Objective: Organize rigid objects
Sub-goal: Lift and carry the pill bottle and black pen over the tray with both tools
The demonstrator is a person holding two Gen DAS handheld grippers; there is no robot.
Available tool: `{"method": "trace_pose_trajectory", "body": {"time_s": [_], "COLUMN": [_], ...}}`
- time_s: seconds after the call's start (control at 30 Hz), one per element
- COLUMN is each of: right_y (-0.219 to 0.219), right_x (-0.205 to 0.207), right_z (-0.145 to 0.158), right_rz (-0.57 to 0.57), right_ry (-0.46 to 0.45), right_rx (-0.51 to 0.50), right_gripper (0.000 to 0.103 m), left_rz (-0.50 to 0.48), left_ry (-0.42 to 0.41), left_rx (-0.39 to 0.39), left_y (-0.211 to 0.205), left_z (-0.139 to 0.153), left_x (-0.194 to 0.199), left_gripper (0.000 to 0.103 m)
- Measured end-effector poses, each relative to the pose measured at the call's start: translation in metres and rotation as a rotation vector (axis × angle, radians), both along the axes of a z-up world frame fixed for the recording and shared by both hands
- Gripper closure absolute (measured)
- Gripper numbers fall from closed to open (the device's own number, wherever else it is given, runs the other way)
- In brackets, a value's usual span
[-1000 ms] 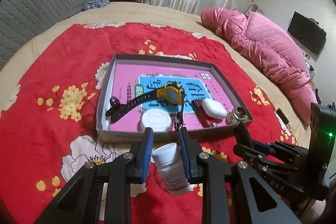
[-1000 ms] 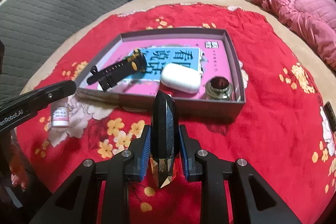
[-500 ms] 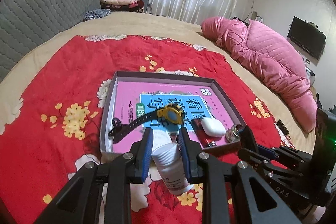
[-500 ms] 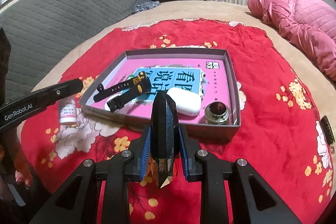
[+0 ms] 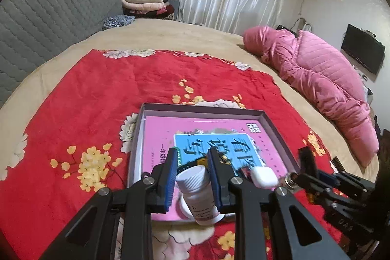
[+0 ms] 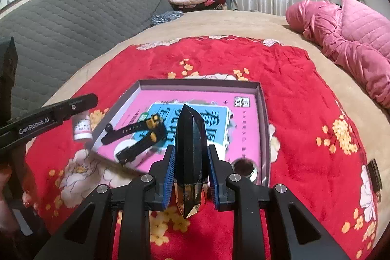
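My left gripper [image 5: 192,160] is shut on a white pill bottle [image 5: 195,191], held over the near edge of a grey tray [image 5: 202,108] lined with a pink book. My right gripper [image 6: 191,162] is shut on a dark faceted crystal [image 6: 191,138], pointing at the tray [image 6: 264,118] from its near side. In the tray lie a black and yellow watch [image 6: 143,130], a white earbud case [image 5: 264,177], a metal cylinder [image 6: 243,167] and a round white tin [image 6: 124,148]. The right wrist view shows the pill bottle [image 6: 82,128] at the tray's left corner.
The tray rests on a red flowered blanket [image 5: 85,101] spread over a tan bed. A pink quilted jacket [image 5: 329,84] lies at the right, a grey padded headboard [image 6: 73,16] at the left, and folded clothes [image 5: 143,1] by the curtain.
Both grippers have risen and moved in toward the tray with their loads. The pill bottle went from the blanket in front of the tray to above its near edge.
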State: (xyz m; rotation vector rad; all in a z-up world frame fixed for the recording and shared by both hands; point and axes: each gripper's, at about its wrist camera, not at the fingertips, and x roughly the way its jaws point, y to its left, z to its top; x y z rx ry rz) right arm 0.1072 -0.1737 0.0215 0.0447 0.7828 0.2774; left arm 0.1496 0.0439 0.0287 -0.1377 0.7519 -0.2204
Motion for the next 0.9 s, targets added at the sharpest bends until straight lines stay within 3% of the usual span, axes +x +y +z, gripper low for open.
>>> {"method": "trace_pose_trajectory", "body": {"time_s": [0.27, 0.9], "right_y": [-0.009, -0.011], "right_x": [0.014, 0.022], "right_z": [0.006, -0.005], "right_rz": [-0.03, -0.045], "right_ry": [-0.025, -0.007], "right_rx": [-0.003, -0.013], "right_gripper": [0.077, 0.077], "left_rz": [0.038, 0.017], "left_ry": [0.017, 0.046], "left_rx": [0.014, 0.044], "left_y": [0.013, 0.007], "left_z": [-0.012, -0.035], "left_x": [0.016, 0.018], "left_gripper": [0.077, 0.077]}}
